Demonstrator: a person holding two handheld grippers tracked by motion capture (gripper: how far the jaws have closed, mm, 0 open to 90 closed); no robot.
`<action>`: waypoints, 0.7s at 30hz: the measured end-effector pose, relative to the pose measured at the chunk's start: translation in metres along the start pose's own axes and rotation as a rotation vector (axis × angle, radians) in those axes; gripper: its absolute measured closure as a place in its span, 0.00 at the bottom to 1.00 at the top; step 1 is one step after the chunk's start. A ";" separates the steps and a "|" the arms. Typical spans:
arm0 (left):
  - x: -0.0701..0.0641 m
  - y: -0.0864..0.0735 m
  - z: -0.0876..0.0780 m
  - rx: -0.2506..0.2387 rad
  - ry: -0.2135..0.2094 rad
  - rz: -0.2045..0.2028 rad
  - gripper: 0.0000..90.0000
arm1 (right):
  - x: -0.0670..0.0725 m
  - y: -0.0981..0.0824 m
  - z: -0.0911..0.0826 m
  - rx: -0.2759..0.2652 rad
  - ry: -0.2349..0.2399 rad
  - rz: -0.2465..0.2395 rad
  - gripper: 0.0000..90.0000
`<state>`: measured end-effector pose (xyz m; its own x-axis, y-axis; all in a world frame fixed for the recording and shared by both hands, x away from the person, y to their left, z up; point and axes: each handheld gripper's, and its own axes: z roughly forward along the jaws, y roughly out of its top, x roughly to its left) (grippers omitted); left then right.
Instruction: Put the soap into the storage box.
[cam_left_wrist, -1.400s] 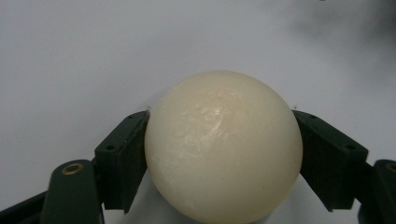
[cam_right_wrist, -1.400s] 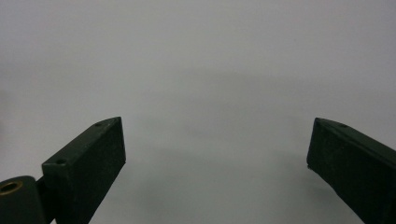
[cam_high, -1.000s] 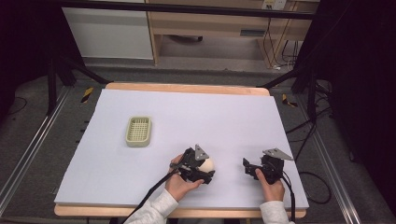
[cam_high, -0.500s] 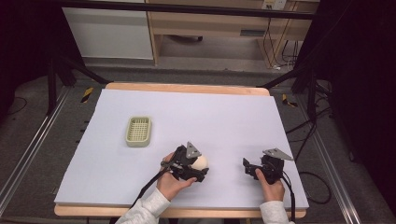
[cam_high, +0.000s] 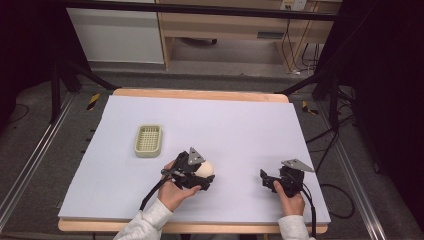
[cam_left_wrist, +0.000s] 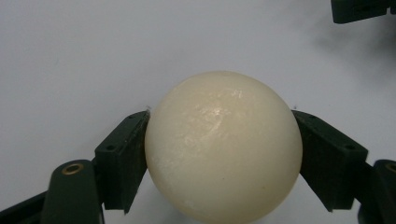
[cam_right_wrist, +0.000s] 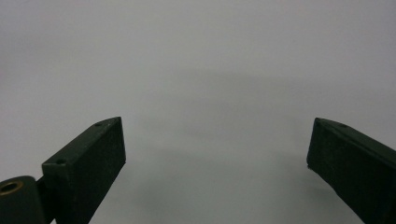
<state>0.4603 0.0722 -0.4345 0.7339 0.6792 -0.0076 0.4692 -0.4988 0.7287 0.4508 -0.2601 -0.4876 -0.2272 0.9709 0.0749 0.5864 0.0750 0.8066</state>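
Note:
A cream-coloured ball (cam_left_wrist: 223, 147) sits between the two black jaws of my left gripper (cam_high: 204, 175), and both jaws press against its sides. In the high view the ball (cam_high: 205, 169) is near the front middle of the white table sheet (cam_high: 230, 125), held in the person's left hand. My right gripper (cam_high: 265, 179) rests low at the front right, jaws wide apart with nothing between them (cam_right_wrist: 215, 154). A pale green ridged tray (cam_high: 148, 140) lies to the left of the ball, apart from both grippers.
The wooden table edge (cam_high: 200, 94) runs along the far side. Cables (cam_high: 150, 195) trail from both grippers toward the front edge. Metal rails (cam_high: 30, 165) flank the table, and a cabinet and shelf stand behind it.
My left gripper has moved left and slightly away from the front edge with the ball held in it. The right gripper has stayed where it was.

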 end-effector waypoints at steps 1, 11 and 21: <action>0.000 0.000 0.000 0.000 0.000 0.000 0.26 | 0.000 0.000 0.000 0.000 0.000 0.000 0.05; 0.017 0.003 -0.016 -0.017 0.030 -0.011 0.26 | 0.000 0.000 0.000 0.000 -0.003 0.001 0.05; 0.035 0.002 -0.029 -0.021 0.066 -0.028 0.26 | 0.000 0.000 0.000 0.001 0.001 0.005 0.05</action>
<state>0.4730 0.1103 -0.4134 0.6865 0.7270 0.0163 0.4783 -0.4683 0.7429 0.4510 -0.2605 -0.4877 -0.2252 0.9710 0.0800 0.5887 0.0702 0.8053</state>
